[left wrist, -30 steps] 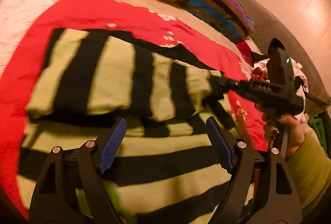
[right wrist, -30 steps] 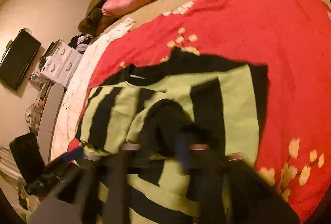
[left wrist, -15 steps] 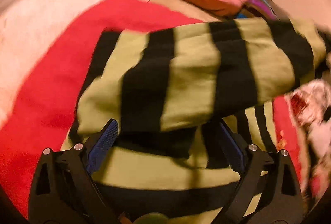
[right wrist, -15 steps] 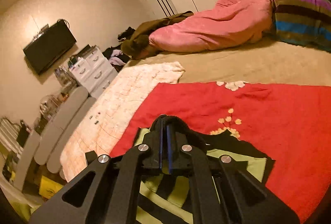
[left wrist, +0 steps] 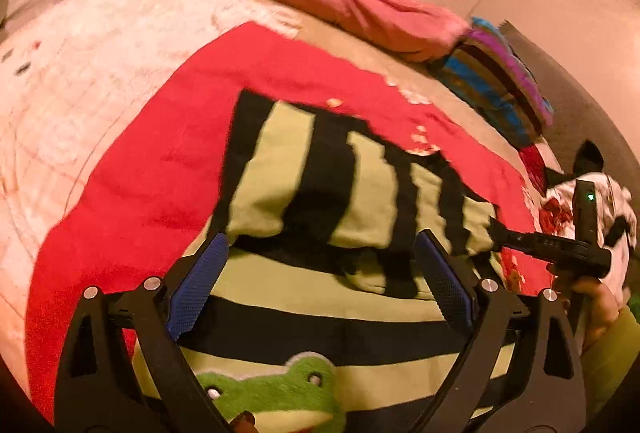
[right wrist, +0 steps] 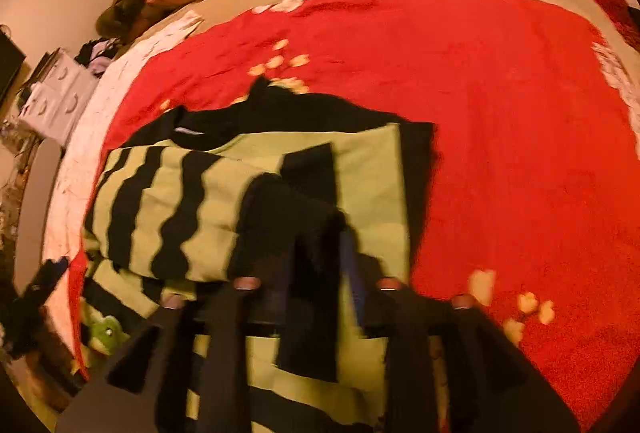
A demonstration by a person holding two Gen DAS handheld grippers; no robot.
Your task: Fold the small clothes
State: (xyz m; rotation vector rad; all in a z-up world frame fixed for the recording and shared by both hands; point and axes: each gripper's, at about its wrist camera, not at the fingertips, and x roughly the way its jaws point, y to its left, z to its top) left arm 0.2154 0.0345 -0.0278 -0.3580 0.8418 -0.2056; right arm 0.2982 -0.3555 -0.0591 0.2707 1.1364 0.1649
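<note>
Item: striped sweater (left wrist: 320, 185), green and black, lying on the red blanket (left wrist: 132, 185) spread over the bed; frog patch (left wrist: 276, 393) at its near hem.

Sleeve (right wrist: 168, 209): folded across the chest, cuff end beside my right gripper (right wrist: 316, 273).

Right gripper: jaws opening; the picture is smeared, but the cuff seems to lie between them, no longer pinched.

Left gripper (left wrist: 320, 285): wide apart, nothing in it, hovering above the sweater's middle.

Handling note: I let the cuff settle flat before withdrawing, lift clear without dragging the fold, then press the crease smooth.
</note>
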